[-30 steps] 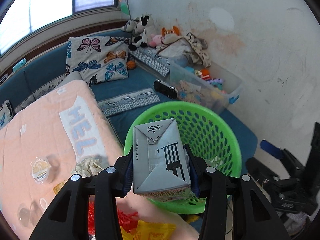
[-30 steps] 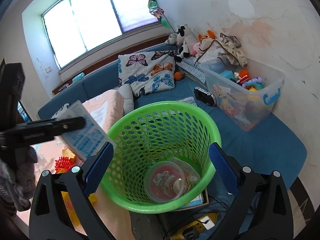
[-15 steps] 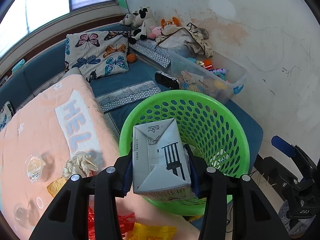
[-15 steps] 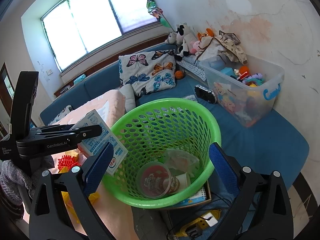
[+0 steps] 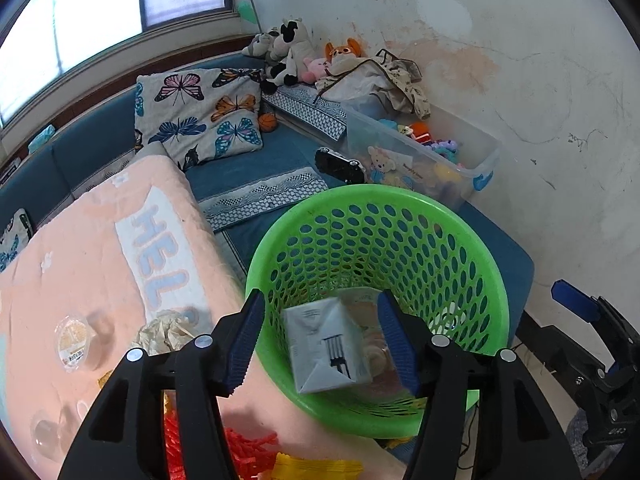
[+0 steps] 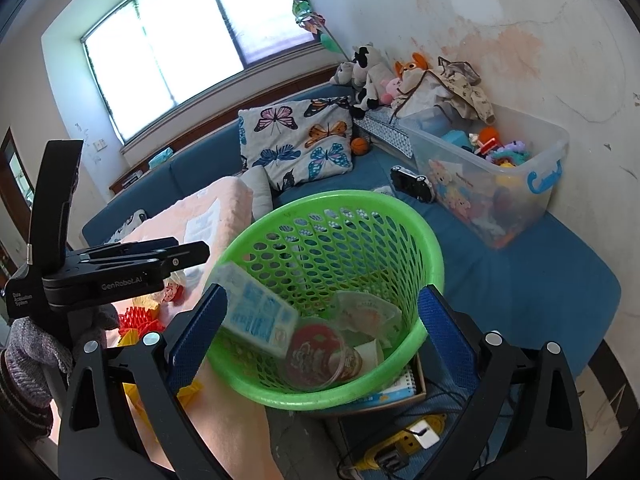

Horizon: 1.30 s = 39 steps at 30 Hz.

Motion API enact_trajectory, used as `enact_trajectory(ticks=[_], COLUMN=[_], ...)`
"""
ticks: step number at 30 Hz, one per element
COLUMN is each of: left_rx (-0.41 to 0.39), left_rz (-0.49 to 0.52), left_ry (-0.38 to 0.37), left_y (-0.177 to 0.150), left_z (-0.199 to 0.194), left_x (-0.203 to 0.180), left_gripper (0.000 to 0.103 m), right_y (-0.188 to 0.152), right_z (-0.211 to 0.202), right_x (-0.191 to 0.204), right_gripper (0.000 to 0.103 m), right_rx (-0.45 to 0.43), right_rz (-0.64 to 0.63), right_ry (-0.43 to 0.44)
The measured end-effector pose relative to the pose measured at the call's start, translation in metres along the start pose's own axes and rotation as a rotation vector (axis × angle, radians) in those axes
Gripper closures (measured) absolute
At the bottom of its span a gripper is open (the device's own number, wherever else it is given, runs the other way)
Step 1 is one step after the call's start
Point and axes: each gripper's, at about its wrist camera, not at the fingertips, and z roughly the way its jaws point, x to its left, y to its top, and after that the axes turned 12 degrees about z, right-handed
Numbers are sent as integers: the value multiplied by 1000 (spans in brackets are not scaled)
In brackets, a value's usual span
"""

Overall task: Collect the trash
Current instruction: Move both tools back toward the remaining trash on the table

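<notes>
Left hand-held gripper (image 5: 320,344) above the near rim of the round green perforated plastic basket (image 5: 460,248), jaws just been opening, blue pads now standing clear on both sides of the grey-and-white folded drink carton (image 5: 326,350); nothing pressed between them. Carton released: it sits tilted inside the basket against the near wall, long axis slanting down toward the basket floor, over a clear plastic cup with red print (image 6: 316,354) and other clear packaging. Right hand-held gripper (image 6: 316,328) wide open and empty, straddling the basket's near side, pads outside the wall. Remaining trash lies the other way: on the peach blanket with pale blue lettering (image 5: 100,248), left of and below the left hand-held gripper, a crumpled cream paper wad (image 5: 164,330) just beside its left finger, a small clear round lidded cup (image 5: 72,342) further left, red and yellow scraps under the fingers. Judgement: left hand is nearer; next reach swings left and down, away from the basket. The wad looks the closest pick.
</notes>
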Motion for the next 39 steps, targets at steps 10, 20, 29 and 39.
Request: enact_trajectory(ticks=[10, 20, 29, 39], left_rx=[-30, -107, -157, -194], left_rz=[-24, -27, -68, -204], left_ry=[-3, 28, 94, 172], left_y=[-9, -38, -82, -141], left_z=[-22, -81, -135, -184], left_x=[11, 28, 49, 87], left_gripper=[46, 46, 46, 46], right_y=[-3, -17, -47, -90], right_z=[-5, -19, -28, -15], right_x=[8, 29, 61, 104], right_gripper=[8, 8, 8, 8], right_rx=[-1, 8, 58, 180], right_rz=[-23, -67, -122, -136], right_ry=[6, 39, 104, 184])
